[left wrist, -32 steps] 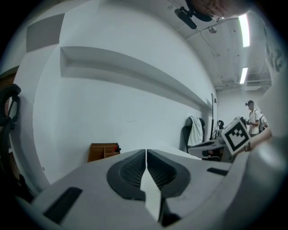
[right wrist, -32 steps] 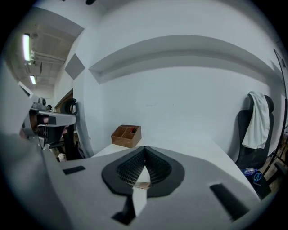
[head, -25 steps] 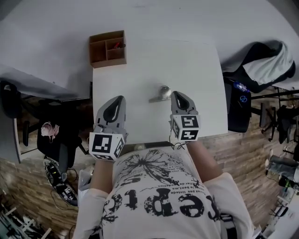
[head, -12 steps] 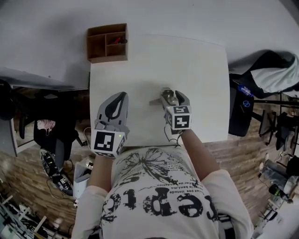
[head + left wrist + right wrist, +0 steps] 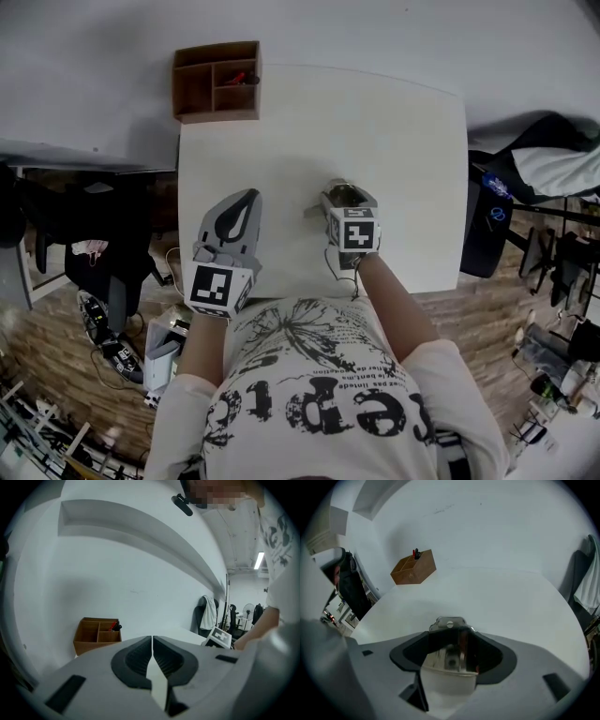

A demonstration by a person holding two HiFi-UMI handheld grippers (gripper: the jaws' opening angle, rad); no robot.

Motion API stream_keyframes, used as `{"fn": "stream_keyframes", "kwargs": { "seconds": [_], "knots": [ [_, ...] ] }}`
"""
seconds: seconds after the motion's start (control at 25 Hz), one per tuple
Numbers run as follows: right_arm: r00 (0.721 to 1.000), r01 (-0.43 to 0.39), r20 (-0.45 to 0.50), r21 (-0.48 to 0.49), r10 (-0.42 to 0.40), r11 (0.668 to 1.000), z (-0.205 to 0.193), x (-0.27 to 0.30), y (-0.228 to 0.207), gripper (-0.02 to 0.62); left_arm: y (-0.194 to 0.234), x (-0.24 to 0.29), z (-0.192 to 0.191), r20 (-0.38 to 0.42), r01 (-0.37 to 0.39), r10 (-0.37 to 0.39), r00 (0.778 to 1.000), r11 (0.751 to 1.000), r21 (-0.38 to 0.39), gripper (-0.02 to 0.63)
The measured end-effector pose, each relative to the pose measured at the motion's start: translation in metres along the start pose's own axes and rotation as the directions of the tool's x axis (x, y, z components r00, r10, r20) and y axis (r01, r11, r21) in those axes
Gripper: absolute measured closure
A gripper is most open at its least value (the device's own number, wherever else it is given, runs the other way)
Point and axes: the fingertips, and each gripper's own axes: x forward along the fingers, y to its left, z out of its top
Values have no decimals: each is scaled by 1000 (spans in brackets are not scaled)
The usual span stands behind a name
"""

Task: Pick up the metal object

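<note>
The shiny metal object (image 5: 337, 195) lies on the white table (image 5: 394, 122), a flat arm of it pointing left. My right gripper (image 5: 345, 201) is down over it. In the right gripper view the metal object (image 5: 449, 645) sits in the gap of my right gripper (image 5: 453, 641); the jaws are opening and stand wide at its sides, with no clear press on it. My left gripper (image 5: 244, 204) rests at the table's near left, apart from the object. In the left gripper view my left gripper (image 5: 152, 641) is shut on nothing.
A brown wooden organiser box (image 5: 216, 80) holding a red pen stands at the table's far left corner, also seen as the box (image 5: 414, 567) and the box (image 5: 97, 634). A dark chair with clothing (image 5: 548, 173) is off the right edge. A white wall lies beyond.
My right gripper has moved forward and slightly left over the metal object, and its jaws have gone from shut to wide apart. My left gripper has barely moved.
</note>
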Motion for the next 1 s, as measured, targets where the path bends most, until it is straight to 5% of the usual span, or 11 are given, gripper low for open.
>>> {"fn": "stream_keyframes", "kwargs": {
  "seconds": [0.56,0.8,1.0],
  "knots": [
    [1000,-30,-2,-5,30,1000,4,-6,1,313,3,-4,1,-12,-17,17,1000,1000,-2,594],
    [986,-21,163,-9,22,1000,40,-56,11,313,-4,-28,13,20,-14,14,1000,1000,19,594],
    [929,-1,369,-88,34,996,79,-118,29,314,-15,-53,29,55,-6,3,998,999,53,594]
  ]
}}
